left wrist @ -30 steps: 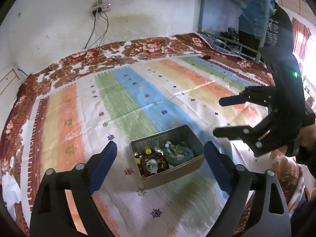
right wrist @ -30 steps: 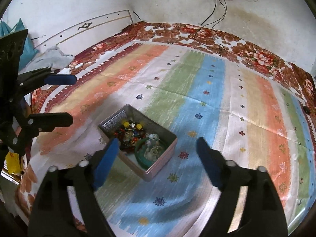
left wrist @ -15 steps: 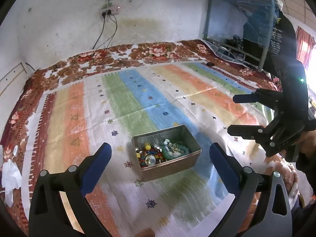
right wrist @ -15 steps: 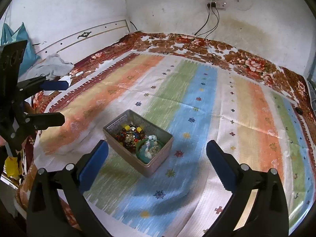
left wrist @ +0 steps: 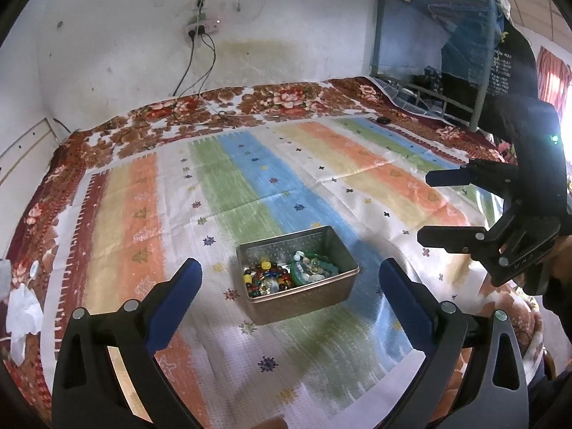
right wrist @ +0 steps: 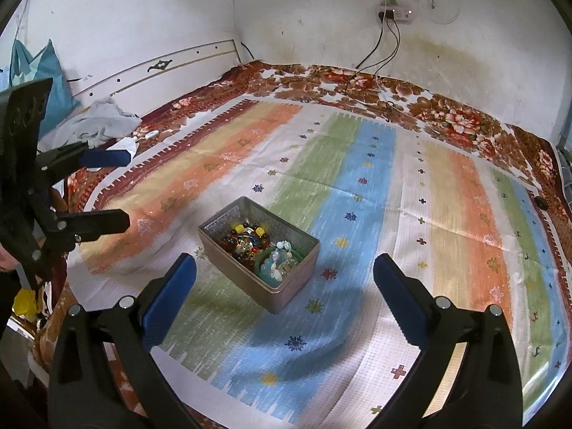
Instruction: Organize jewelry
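An open metal tin (left wrist: 323, 295) (right wrist: 232, 262) sits on the striped bedspread. It holds mixed coloured beads (left wrist: 264, 279) (right wrist: 245, 239) on one side and a green bangle with pale pieces (left wrist: 311, 268) (right wrist: 277, 264) on the other. My left gripper (left wrist: 291, 280) is open and empty, held back from and above the tin; it also shows at the left of the right wrist view (right wrist: 107, 189). My right gripper (right wrist: 284, 271) is open and empty, also back from the tin; it shows at the right of the left wrist view (left wrist: 432, 207).
The striped sheet (left wrist: 250, 186) covers a bed with a floral blanket (left wrist: 214, 107) along the wall. Charger cables (left wrist: 200, 71) hang from a wall socket. Crumpled cloth (right wrist: 96, 121) lies by the headboard. A metal bunk frame (left wrist: 429, 82) stands at the far right.
Both grippers have pulled back and risen from the tin, which now looks smaller and farther. Both stay open and empty. The tin has not moved.
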